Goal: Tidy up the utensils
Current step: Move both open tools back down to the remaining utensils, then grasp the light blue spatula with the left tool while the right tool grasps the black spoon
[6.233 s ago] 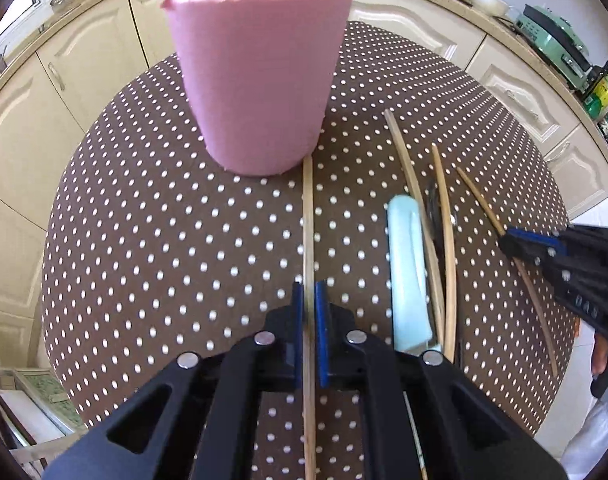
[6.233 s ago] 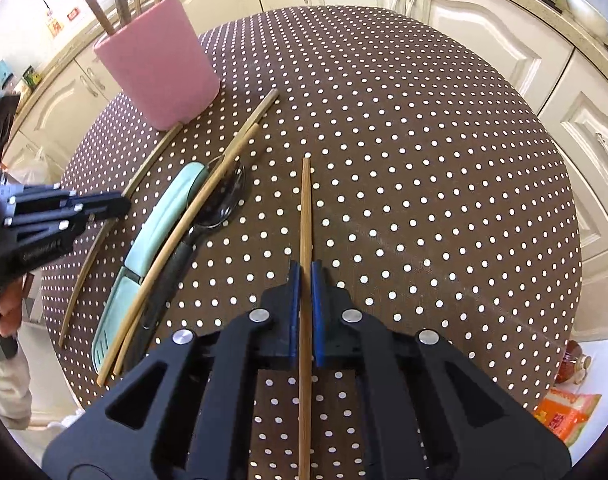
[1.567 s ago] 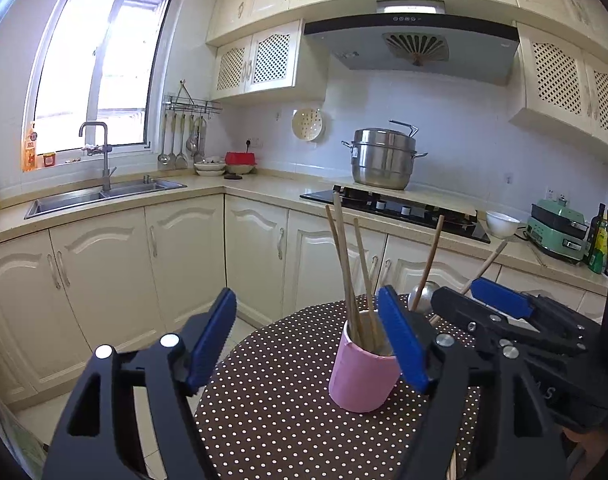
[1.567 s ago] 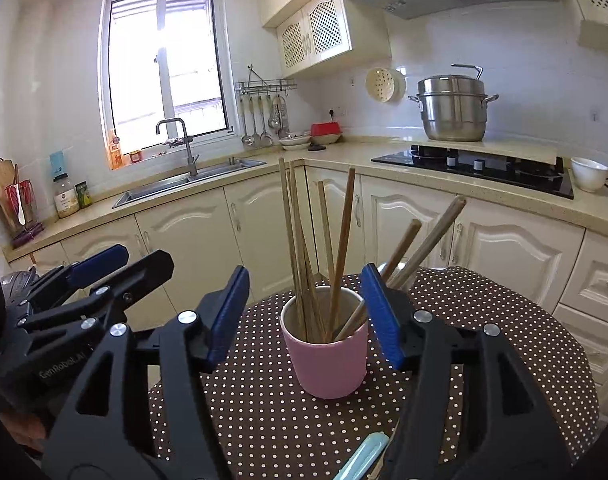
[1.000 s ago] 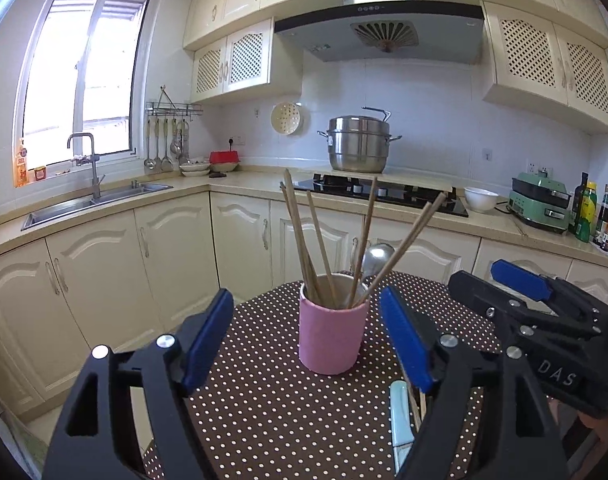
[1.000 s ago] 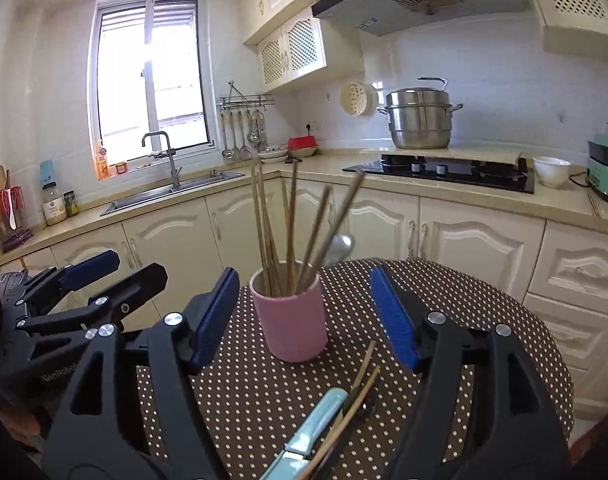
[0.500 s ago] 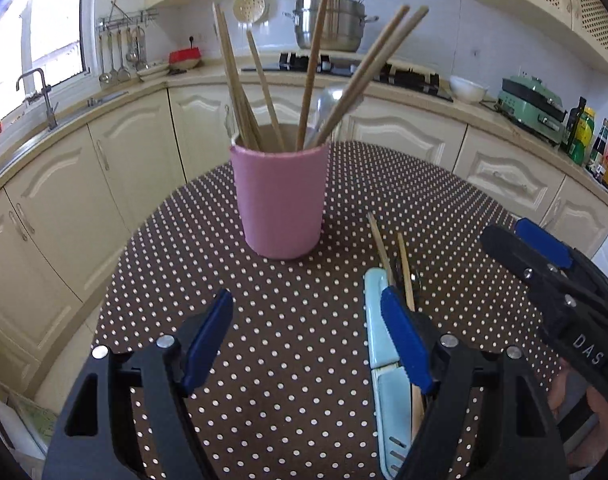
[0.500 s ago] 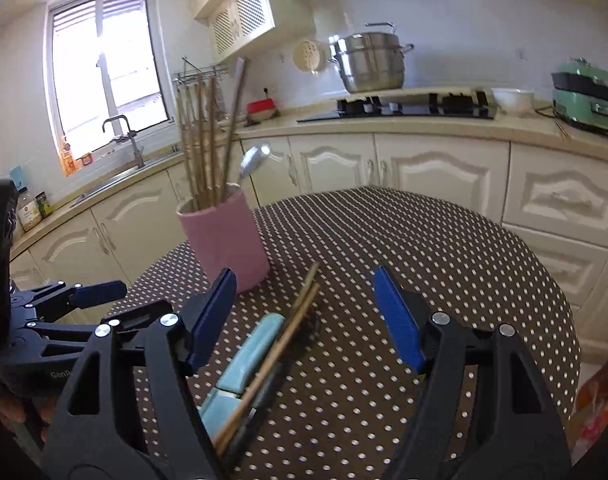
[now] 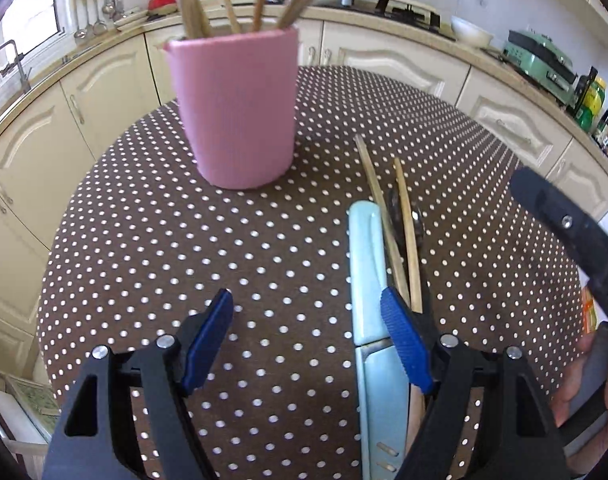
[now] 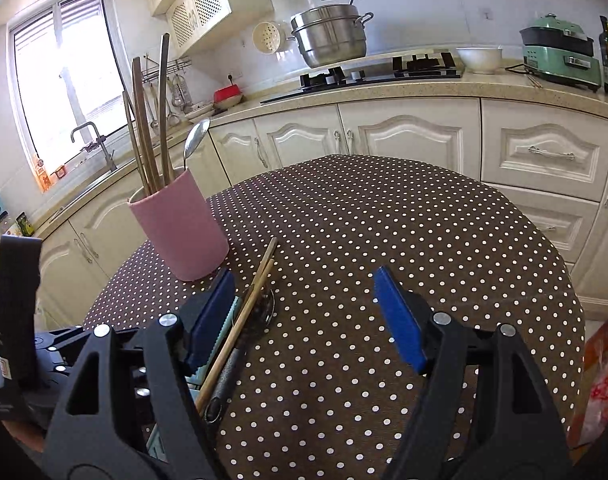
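Presently the left hand-held gripper is released, empty, its right pad just beside the knife. The right hand-held gripper is likewise released and holds nothing. Knife, two chopsticks and a dark utensil lie bundled toward the bench's near edge; the cup stands near its far edge. Recommended: centre on one item, straddle it alone, clear of its neighbours, then close.
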### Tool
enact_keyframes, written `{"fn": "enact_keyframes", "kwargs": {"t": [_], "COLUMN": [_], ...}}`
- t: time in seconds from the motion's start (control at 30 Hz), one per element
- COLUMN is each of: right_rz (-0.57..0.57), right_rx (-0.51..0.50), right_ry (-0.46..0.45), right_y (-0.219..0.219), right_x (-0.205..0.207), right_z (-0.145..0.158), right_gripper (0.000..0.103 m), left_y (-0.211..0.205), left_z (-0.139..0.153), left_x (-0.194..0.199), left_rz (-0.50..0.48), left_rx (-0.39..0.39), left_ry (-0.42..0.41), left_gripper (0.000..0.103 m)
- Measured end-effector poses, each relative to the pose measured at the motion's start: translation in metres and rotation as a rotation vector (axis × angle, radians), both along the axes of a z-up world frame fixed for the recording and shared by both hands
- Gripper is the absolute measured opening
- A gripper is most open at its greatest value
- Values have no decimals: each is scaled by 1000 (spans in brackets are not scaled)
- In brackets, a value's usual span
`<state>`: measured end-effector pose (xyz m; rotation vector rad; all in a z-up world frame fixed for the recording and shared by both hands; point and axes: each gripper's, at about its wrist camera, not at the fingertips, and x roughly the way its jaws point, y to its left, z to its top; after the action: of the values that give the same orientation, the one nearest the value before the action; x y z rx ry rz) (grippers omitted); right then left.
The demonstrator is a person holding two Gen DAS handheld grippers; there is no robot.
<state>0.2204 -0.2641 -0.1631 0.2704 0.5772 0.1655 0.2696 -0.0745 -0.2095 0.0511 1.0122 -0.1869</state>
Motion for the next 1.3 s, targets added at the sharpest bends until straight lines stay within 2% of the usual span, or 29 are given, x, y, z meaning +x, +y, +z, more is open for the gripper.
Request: {"fn": "enact_keyframes", "kwargs": {"t": [0.13,0.3,0.43,0.5,0.67,0.73,0.93,1.1,1.3], "right_rz": [-1,-2,-4,-5,-6,-6,0,13,64], "right_rx": [-4,2,12,16,14,5,-29,-142,-250], "right_ry": [-3,8,12,15,28,33,73,141,239], "right_y": [1,-1,-3,-4,-4,-2,3,19,46], "right_x": [0,2,2,2,4,5,11,14,19], "right_z": [0,-1,-2,-2,-3,-3,-6,-10,-24], "right_gripper": [72,72,72,72,72,72,72,72,72], "left_y": [-10,-30,-31,-30,-17,-12,17,47,72], "left_z": [-6,-11,-12,-11,-8,-6,0,-1,0], "left_x": [4,12,23,24,19,16,0,-5,-11], "left_rz": [-23,-59,-45,-49,-39,-35,-5,55,63], "left_rx": [13,113,84,79,79,77,88,106,59], "left_ry": [3,0,25,12,-20,-28,-40,-46,-53], "left_gripper": [75,75,72,65,29,25,22,22,22]}}
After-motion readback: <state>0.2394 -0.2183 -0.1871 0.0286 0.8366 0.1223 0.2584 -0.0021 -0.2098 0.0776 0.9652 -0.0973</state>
